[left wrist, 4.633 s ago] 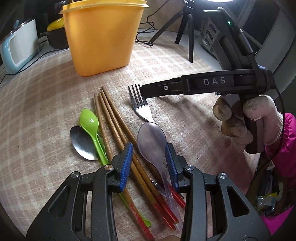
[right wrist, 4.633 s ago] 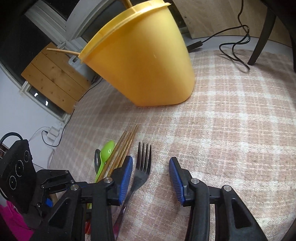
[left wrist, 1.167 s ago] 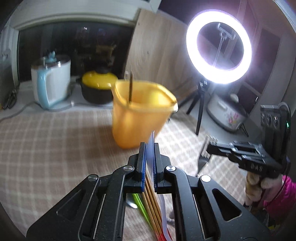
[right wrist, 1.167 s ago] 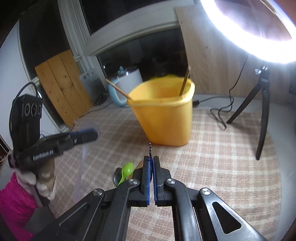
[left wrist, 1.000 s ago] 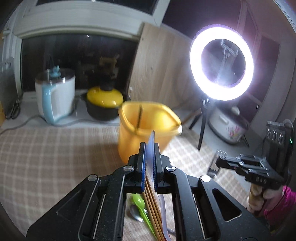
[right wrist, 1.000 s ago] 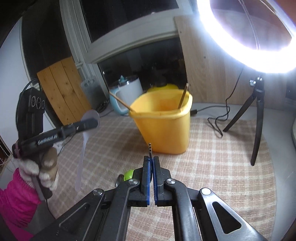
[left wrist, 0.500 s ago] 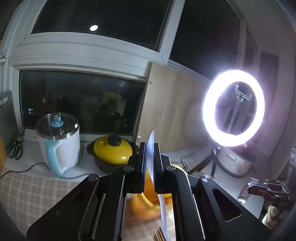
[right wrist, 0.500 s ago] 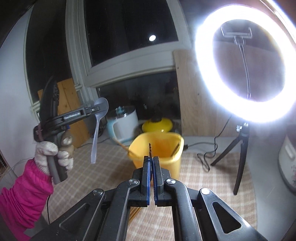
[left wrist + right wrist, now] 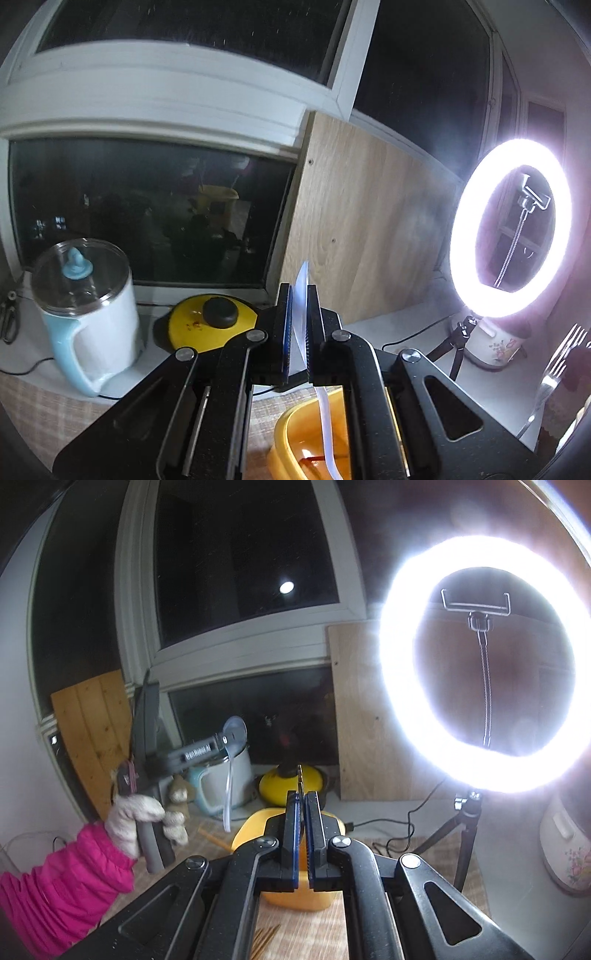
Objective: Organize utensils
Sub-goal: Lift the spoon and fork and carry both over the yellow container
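**Both Grippers Raised Above the Yellow Bin, Each Clamping a Utensil**

The left gripper [image 9: 299,325] is clamping the translucent plastic spoon [image 9: 303,295] between its blue pads. The spoon's bowl is projecting above the fingertips, and its handle is hanging down toward the open mouth of the yellow bin [image 9: 291,439], which is sitting directly below, near the camera. In the right wrist view, the same spoon [image 9: 233,738] is hanging upright from that gripper, up and to the left of the bin [image 9: 251,830].

The right gripper [image 9: 302,816] is closing tightly on the metal fork [image 9: 300,775], whose thin edge is rising between the pads. In the left wrist view, the fork's tines [image 9: 570,347] are appearing at the far right edge.

A gloved hand [image 9: 144,818] with a pink sleeve [image 9: 62,890] is holding the left gripper's handle. Chopsticks [image 9: 264,938] are lying on the checked tablecloth [image 9: 48,413] near the bin. A white kettle [image 9: 85,317], a yellow-lidded pot [image 9: 210,325] and a lit ring light [image 9: 509,229] are standing at the far side.
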Motion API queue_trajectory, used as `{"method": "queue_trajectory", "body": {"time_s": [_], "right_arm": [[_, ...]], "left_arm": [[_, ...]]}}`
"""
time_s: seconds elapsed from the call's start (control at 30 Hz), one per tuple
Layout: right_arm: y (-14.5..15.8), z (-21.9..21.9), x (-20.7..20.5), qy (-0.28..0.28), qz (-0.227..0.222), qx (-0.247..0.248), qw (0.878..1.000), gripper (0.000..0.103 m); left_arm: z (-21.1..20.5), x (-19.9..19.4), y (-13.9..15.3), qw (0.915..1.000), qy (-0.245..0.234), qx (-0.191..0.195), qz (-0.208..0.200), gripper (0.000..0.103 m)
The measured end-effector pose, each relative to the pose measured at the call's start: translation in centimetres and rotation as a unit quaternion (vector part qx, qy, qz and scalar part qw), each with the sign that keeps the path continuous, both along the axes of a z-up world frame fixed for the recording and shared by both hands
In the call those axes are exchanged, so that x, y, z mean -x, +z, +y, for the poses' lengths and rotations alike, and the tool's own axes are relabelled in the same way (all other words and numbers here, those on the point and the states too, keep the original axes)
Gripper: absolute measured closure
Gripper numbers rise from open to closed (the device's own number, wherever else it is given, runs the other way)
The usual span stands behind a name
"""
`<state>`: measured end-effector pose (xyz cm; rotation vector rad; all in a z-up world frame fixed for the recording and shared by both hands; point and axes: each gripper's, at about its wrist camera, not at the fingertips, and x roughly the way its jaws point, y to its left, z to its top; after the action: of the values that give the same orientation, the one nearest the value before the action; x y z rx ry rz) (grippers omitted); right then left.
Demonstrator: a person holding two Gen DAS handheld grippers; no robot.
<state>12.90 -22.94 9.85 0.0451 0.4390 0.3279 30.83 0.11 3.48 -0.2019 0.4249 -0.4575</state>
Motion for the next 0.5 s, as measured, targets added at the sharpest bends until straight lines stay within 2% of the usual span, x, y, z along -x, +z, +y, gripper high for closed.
{"method": "queue_trajectory", "body": {"time_s": [0.3, 0.5], "right_arm": [[1.1, 1.4, -1.9, -0.040, -0.036, 0.027, 0.998, 0.103], [0.3, 3.2, -3.7, -0.049, -0.040, 0.058, 0.996, 0.103]], "left_arm": [[-1.0, -1.3, -2.4, 0.9998, 0.001, -0.019, 0.002, 0.099], [-1.0, -1.5, -3.4, 0.9996, 0.000, -0.026, 0.004, 0.099]]}}
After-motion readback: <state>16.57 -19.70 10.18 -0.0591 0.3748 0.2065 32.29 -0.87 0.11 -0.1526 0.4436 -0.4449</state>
